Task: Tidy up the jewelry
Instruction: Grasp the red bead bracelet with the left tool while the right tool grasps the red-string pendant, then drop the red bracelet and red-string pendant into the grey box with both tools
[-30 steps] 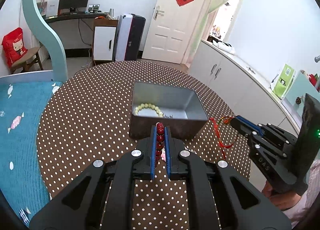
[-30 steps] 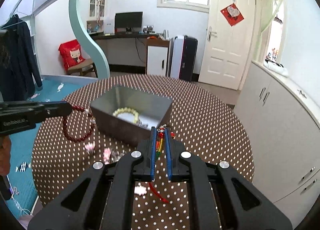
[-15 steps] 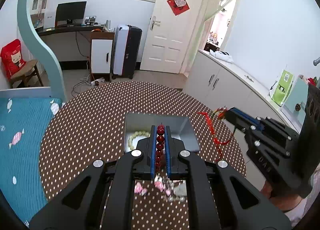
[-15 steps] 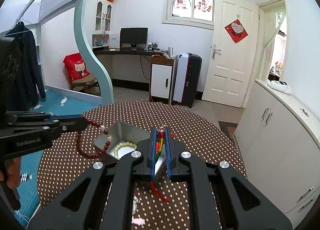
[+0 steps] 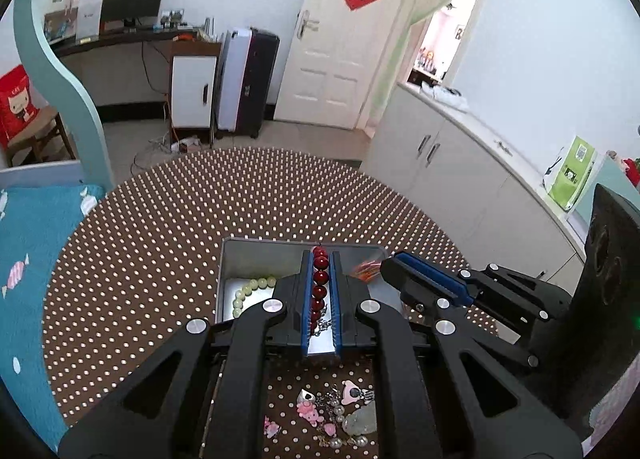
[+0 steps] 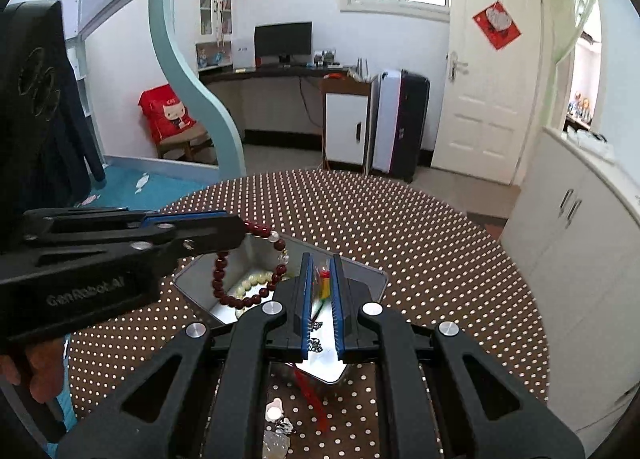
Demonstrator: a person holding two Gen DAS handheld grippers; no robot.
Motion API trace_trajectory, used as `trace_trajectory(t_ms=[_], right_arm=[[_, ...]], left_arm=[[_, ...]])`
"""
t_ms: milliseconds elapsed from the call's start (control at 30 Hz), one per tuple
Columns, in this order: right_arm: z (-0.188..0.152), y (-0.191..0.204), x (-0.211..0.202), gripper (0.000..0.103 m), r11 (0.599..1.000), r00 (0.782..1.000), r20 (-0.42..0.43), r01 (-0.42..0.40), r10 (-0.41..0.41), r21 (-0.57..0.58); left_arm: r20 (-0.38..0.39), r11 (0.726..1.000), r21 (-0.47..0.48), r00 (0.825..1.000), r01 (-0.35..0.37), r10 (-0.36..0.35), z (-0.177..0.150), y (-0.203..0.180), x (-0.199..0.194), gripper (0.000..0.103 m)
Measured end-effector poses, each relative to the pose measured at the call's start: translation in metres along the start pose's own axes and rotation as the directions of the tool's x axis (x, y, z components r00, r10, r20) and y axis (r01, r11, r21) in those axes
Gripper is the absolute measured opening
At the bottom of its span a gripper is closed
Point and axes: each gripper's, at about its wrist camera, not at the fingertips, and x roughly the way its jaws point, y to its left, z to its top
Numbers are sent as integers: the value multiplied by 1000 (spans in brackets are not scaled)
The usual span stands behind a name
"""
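A grey metal tin (image 5: 240, 255) (image 6: 366, 271) sits on the polka-dot table and holds a pale green bead bracelet (image 5: 250, 291) (image 6: 250, 283). My left gripper (image 5: 321, 259) (image 6: 240, 227) is shut on a dark red bead bracelet (image 5: 320, 279) (image 6: 240, 299), which hangs over the tin. My right gripper (image 6: 321, 263) (image 5: 390, 259) is shut on a red knotted cord charm (image 6: 324, 279) (image 5: 366, 267), also above the tin; its red tassel (image 6: 310, 395) trails below.
Loose pink charms, beads and a clear stone (image 5: 336, 411) (image 6: 276, 423) lie on the brown dotted tablecloth (image 5: 160, 243) in front of the tin. White cabinets (image 5: 460, 163) stand right of the table; a blue bed (image 5: 24, 219) is at the left.
Both grippers rose and moved forward with their jewelry, from in front of the tin to above its opening. The two grippers came closer together.
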Motion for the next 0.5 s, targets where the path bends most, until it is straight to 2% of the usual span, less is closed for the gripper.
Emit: trace_trajectory(t_ms=[200, 267, 300, 333, 367, 400, 433, 500], right_arm=[[0, -2, 10, 9, 1000, 999, -33, -15, 15, 19], [0, -4, 9, 18, 1000, 999, -36, -8, 9, 22], [0, -4, 8, 33, 1000, 999, -32, 0, 1, 25], [1, -6, 5, 40, 999, 999, -24, 24, -23, 30], [1, -8, 2, 44, 998, 999, -19, 47, -47, 37], [0, -10, -1, 51, 997, 998, -15, 57, -57, 42], [0, -15, -4, 61, 996, 997, -8, 73, -73, 53], [1, -21, -8, 72, 992, 995, -3, 103, -104, 74]], left_arm=[[-53, 1000, 4, 998, -29, 29, -3, -1, 29, 8], [-54, 999, 7, 998, -42, 42, -4, 0, 31, 9], [-51, 999, 11, 997, -51, 52, -4, -1, 32, 12], [-45, 998, 16, 997, -65, 66, -4, -1, 31, 14], [-38, 997, 20, 996, -76, 76, -6, -1, 30, 23], [-28, 996, 20, 995, -92, 93, -6, -1, 29, 36], [-24, 994, 13, 994, -104, 104, -6, 2, 27, 43], [-22, 992, -12, 992, -124, 123, -7, 9, 24, 68]])
